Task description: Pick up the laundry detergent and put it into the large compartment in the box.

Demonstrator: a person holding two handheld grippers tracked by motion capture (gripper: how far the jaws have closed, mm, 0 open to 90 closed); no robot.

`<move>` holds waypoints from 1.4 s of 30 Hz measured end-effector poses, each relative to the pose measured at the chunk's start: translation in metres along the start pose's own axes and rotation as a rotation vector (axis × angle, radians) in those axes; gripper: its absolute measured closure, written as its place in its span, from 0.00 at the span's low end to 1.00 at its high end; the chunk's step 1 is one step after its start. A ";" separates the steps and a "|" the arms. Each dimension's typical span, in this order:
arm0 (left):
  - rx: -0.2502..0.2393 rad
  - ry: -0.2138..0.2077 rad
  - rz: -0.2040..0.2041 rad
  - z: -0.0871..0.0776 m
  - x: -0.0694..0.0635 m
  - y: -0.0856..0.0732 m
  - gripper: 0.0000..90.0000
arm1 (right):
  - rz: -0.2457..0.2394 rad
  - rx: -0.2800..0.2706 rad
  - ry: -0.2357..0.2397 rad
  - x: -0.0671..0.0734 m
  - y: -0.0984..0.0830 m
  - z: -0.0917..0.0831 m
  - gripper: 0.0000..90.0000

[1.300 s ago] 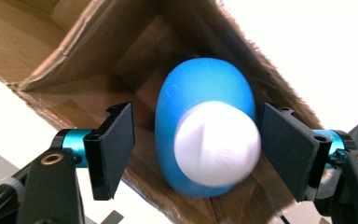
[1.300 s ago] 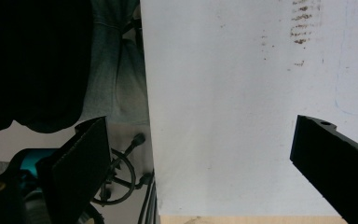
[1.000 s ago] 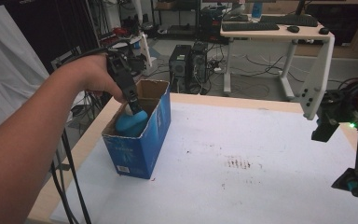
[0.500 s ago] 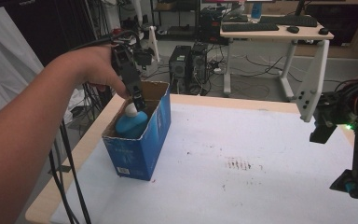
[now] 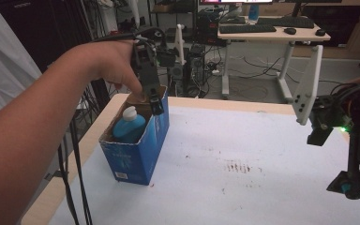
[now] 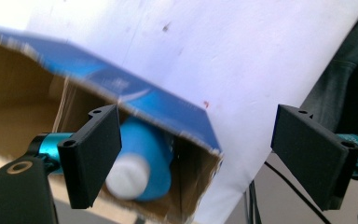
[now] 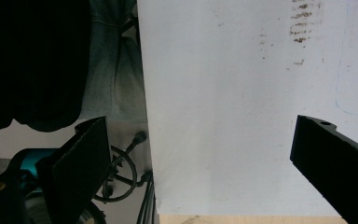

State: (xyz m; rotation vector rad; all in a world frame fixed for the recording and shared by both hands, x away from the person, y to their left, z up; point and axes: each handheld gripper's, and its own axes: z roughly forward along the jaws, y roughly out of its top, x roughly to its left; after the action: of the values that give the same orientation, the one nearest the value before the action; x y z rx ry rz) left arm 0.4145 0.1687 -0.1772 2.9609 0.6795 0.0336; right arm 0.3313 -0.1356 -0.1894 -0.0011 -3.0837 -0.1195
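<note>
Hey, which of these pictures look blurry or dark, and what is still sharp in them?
Left gripper view: the blue box and the blue bottle inside it are smeared and soft, while the gripper's black jaws are crisp. Right gripper view: the white tabletop is sharp and evenly lit; the upper left corner is nearly black. High view: dim overall, the near forearm soft.

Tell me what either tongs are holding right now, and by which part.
Nothing. The left tongs are open above the box, with the bottle lying loose inside. The right tongs are open over the bare table.
</note>
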 end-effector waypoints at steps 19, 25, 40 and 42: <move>0.056 -0.077 0.235 0.031 -0.030 0.056 0.14 | 0.026 0.008 0.023 -0.021 -0.001 0.010 0.05; 0.068 -0.073 0.259 0.033 -0.030 0.058 0.14 | 0.032 0.003 0.025 -0.027 -0.004 0.010 0.05; 0.054 -0.076 0.263 0.033 -0.031 0.060 0.14 | 0.046 0.002 0.027 -0.035 -0.007 0.010 0.05; 0.059 -0.075 0.264 0.033 -0.031 0.060 0.14 | 0.043 0.000 0.026 -0.035 -0.007 0.010 0.05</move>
State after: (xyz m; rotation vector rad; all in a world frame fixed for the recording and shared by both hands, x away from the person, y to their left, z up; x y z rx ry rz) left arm 0.4139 0.0982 -0.2036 3.0681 0.2822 -0.0780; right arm 0.3658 -0.1422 -0.2014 -0.0657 -3.0552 -0.1159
